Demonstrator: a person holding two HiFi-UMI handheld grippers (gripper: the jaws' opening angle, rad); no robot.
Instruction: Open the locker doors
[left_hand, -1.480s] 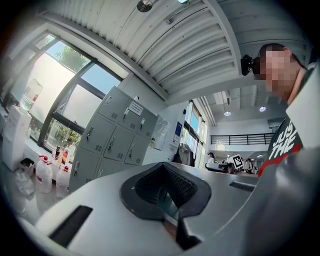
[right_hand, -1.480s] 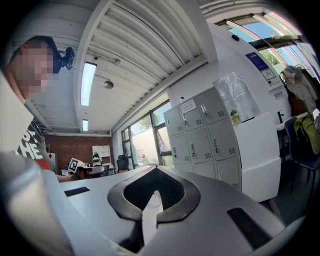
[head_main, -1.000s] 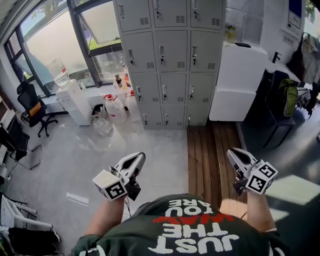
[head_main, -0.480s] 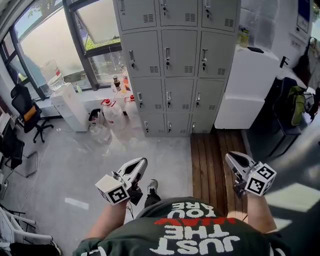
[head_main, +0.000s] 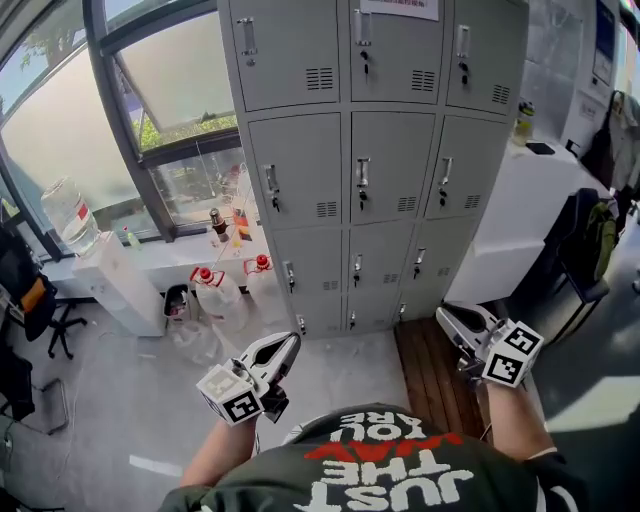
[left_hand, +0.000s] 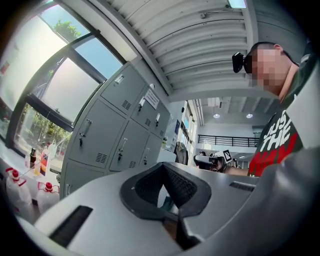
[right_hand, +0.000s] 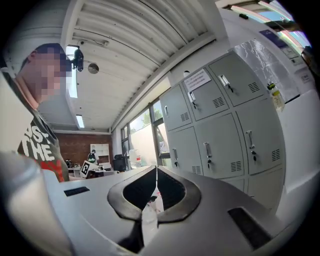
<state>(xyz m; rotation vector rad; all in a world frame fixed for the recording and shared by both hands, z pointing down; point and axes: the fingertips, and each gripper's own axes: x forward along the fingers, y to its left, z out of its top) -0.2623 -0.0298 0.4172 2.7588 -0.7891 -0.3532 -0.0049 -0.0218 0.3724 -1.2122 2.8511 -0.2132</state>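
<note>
a bank of grey lockers (head_main: 395, 165) is seen standing on the floor (head_main: 150, 400) at its far edge, straight ahead of the person, with its left side set just beside a large window (head_main: 170, 90). the locker doors (head_main: 296, 170) are arranged in three columns, and every door that is shown lies flush and closed, each fitted with a small upright handle (head_main: 270, 185) and a vent grille. a paper notice (head_main: 398, 8) is stuck on the top middle door.

the left gripper (head_main: 288, 343) is held low in front of the body, well apart from the lockers and pointed towards their bottom row. its fingers (left_hand: 142, 189) are brought together at the tips, and nothing is held between them. the right gripper (head_main: 447, 318) is held at a similar height over a strip of wooden boards (head_main: 435, 375) on the floor's right side; its fingers (right_hand: 177, 192) are likewise closed tip to tip, with nothing gripped. neither gripper is touching a door or a handle.

two clear jugs with red caps (head_main: 208, 290) are set on the floor at the lockers' lower left corner, and a white water dispenser (head_main: 115, 285) is placed further left under the window. a white cabinet (head_main: 520, 220) is stood against the lockers' right side
</note>
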